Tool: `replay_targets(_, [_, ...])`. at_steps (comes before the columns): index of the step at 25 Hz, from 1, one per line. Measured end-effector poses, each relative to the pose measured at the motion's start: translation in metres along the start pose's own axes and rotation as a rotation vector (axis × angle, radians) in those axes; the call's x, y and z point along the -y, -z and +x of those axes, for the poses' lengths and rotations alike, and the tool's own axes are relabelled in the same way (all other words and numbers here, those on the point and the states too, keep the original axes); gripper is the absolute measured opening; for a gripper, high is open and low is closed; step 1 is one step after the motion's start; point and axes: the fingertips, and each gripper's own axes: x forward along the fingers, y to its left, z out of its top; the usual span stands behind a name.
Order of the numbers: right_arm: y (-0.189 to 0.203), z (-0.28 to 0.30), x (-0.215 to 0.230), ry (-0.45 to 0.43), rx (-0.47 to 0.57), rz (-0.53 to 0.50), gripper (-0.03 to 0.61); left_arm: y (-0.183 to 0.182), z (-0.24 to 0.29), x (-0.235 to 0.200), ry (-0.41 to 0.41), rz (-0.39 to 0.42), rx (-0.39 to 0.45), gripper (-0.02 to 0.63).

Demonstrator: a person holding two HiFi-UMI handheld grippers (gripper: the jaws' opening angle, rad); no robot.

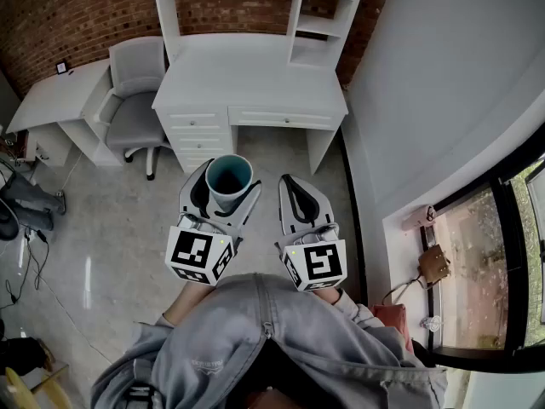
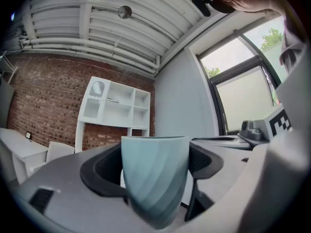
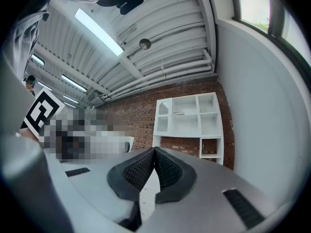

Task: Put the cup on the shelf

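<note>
A pale blue-green cup (image 1: 229, 180) stands upright between the jaws of my left gripper (image 1: 223, 187), which is shut on it. The left gripper view shows the ribbed cup (image 2: 154, 177) filling the gap, with black pads pressed on both sides. My right gripper (image 1: 298, 196) hangs beside it, shut, with nothing in it; its pads (image 3: 167, 171) meet at the tips. Both are held in front of the person's chest, above the floor. The white shelf unit (image 1: 319, 24) rises over the white desk (image 1: 251, 83) ahead, and its open compartments (image 2: 114, 106) face me, as do the same compartments (image 3: 194, 115) seen from the right gripper.
A grey office chair (image 1: 136, 100) stands left of the desk, next to a second white table (image 1: 55, 100). A white wall (image 1: 443, 83) runs along the right, with a window sill (image 1: 426, 254) carrying small items. Brick wall (image 1: 77, 11) lies behind the furniture. Tiled floor (image 1: 111, 228) spreads between me and the desk.
</note>
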Motion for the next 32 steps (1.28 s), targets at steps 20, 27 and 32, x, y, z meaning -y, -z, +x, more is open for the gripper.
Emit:
replay_targets(20, [0.01,0.022,0.044,-0.046,0.024,0.039,0.028,0.004,0.046,0.009,-0.009,-0.019,0.024,0.383])
replay_targets(27, [0.022,0.045,0.067,-0.027,0.008,0.053,0.028,0.009,0.073,-0.001,0.002,-0.012,0.019,0.383])
replay_targets(32, [0.039,0.079,0.078,-0.016,-0.001,0.063,0.028,0.022,0.101,-0.023,0.017,-0.014,0.001,0.383])
